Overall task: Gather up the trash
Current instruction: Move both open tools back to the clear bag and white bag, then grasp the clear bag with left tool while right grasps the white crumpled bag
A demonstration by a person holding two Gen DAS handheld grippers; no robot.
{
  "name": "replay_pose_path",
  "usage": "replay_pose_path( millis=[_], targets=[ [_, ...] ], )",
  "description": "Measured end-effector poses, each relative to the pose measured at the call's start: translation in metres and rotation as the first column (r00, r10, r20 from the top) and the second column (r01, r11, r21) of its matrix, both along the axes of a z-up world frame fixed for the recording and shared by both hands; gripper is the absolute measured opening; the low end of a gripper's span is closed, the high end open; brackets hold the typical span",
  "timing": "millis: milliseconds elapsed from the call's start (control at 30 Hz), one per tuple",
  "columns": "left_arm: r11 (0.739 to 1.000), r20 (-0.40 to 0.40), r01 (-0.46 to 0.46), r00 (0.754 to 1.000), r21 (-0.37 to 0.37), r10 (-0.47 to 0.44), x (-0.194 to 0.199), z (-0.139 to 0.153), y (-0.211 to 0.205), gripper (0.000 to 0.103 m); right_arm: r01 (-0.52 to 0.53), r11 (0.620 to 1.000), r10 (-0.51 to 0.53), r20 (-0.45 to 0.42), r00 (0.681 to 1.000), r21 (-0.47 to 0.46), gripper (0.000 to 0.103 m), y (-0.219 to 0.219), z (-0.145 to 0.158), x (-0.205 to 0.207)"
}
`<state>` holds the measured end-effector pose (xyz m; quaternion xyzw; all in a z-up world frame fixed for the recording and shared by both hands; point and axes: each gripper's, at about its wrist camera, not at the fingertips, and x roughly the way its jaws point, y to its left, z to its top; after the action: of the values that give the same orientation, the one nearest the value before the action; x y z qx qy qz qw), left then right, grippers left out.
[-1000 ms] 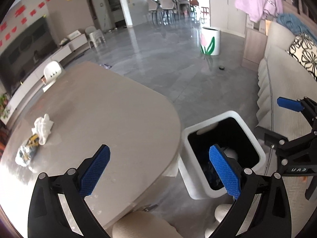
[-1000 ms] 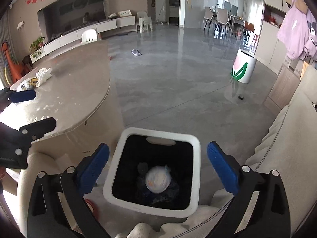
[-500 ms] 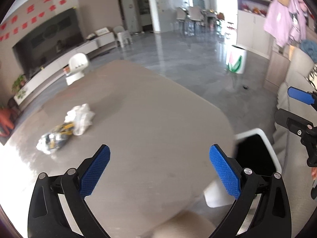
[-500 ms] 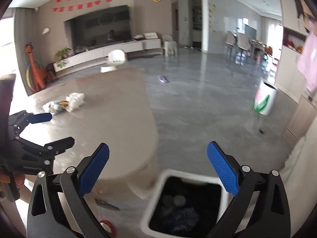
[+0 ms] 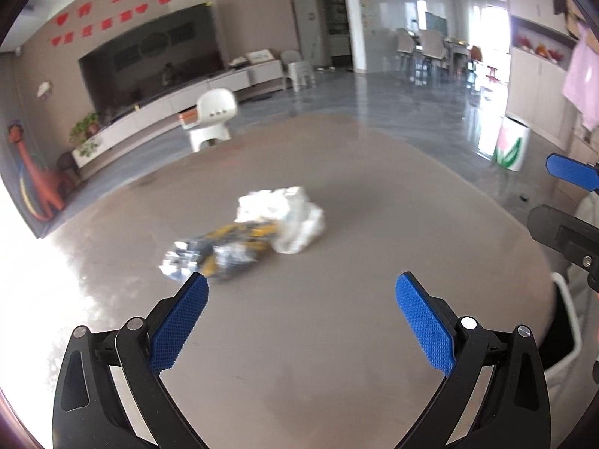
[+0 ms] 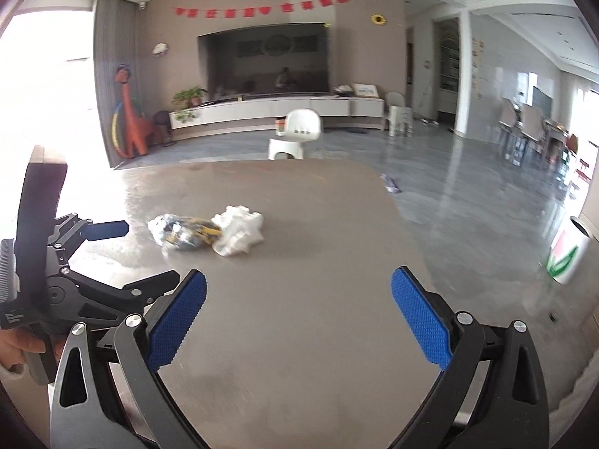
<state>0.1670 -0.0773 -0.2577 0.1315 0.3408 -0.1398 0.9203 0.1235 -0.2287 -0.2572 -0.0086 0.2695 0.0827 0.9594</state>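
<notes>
Now both grippers, left (image 5: pixel 301 299) & right (image 6: pixel 298 297), hover over the table (image 5: pixel 337 336), fingers wide, holding nothing. Wrapper (image 5: pixel 221 249) touching crumpled tissue (image 5: pixel 290 217) mid-table, ahead. Approach step; next probably needs reaching fwd & closing on one piece.

My left gripper (image 5: pixel 301 308) had black plastic arms with long slots, silver screws and blue dimpled pads (image 5: pixel 179 321). My right gripper (image 6: pixel 297 307) looked the same. At eight o'clock, bare skin of my left hand (image 6: pixel 22 348) showed.
</notes>
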Motion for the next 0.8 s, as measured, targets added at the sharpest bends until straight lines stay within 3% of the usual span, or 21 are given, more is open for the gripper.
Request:
replay_pose_path(
  millis=[467,800],
  targets=[
    [0.992,-0.044,-0.112,0.993,-0.065,0.109,0.072,-0.034,0.061,0.098,-0.087,0.996,0.086,-0.047,0.995,-0.005,0.098,0.063,-0.028,0.088],
    [0.989,-0.080,-0.135,0.988,-0.068,0.129,0.128,-0.059,0.063,0.098,-0.090,0.996,0.088,-0.078,0.993,-0.025,0.098,0.079,-0.039,0.107]
  ],
)
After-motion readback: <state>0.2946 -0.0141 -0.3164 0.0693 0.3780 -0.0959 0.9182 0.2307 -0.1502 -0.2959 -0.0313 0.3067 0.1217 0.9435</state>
